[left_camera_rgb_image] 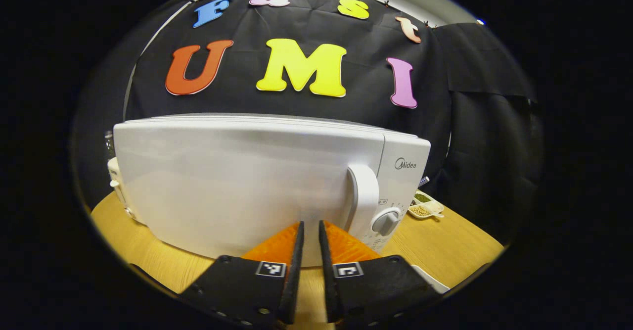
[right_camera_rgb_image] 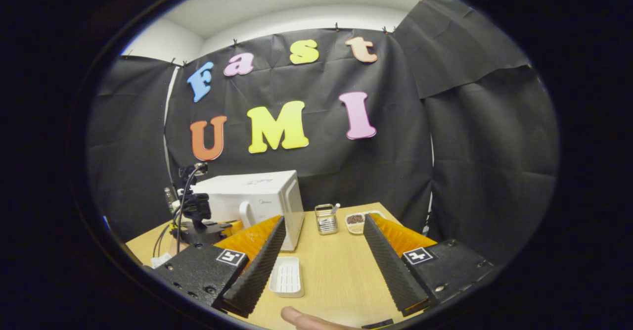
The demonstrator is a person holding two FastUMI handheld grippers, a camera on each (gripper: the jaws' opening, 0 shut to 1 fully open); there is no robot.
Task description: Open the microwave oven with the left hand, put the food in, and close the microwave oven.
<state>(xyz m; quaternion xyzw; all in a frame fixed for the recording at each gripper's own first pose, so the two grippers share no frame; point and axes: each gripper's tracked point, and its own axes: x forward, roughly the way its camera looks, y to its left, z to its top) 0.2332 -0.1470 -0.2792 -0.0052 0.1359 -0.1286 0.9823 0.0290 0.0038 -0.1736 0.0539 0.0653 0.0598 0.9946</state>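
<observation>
**Left tongs closing in on the shut microwave door**

The white microwave oven [left_camera_rgb_image: 267, 181] is sitting on the wooden table [left_camera_rgb_image: 445, 251] with its door shut, and the left tongs [left_camera_rgb_image: 310, 231] are hovering right in front of that door, low down and just left of the door handle [left_camera_rgb_image: 363, 199]. Their orange-backed fingers are standing nearly together with a thin slit between them, gripping nothing. The control dial [left_camera_rgb_image: 386, 222] is showing just right of the handle, and beyond the oven's right side a divided dish of grains [left_camera_rgb_image: 425, 206] is resting on the table.

In the right gripper view, the right tongs [right_camera_rgb_image: 324, 231] are hanging well back from the oven [right_camera_rgb_image: 257, 201], spread wide and empty. Between their fingers, on the table [right_camera_rgb_image: 341, 280], a white rectangular tray [right_camera_rgb_image: 287, 276] is lying near the left finger. Farther off, a small metal basket [right_camera_rgb_image: 326, 218] and the grain dish [right_camera_rgb_image: 358, 222] are standing side by side to the right of the oven. The left gripper's rig [right_camera_rgb_image: 198, 216] is showing in front of the oven. A fingertip [right_camera_rgb_image: 301, 317] is poking in at the bottom edge.
</observation>
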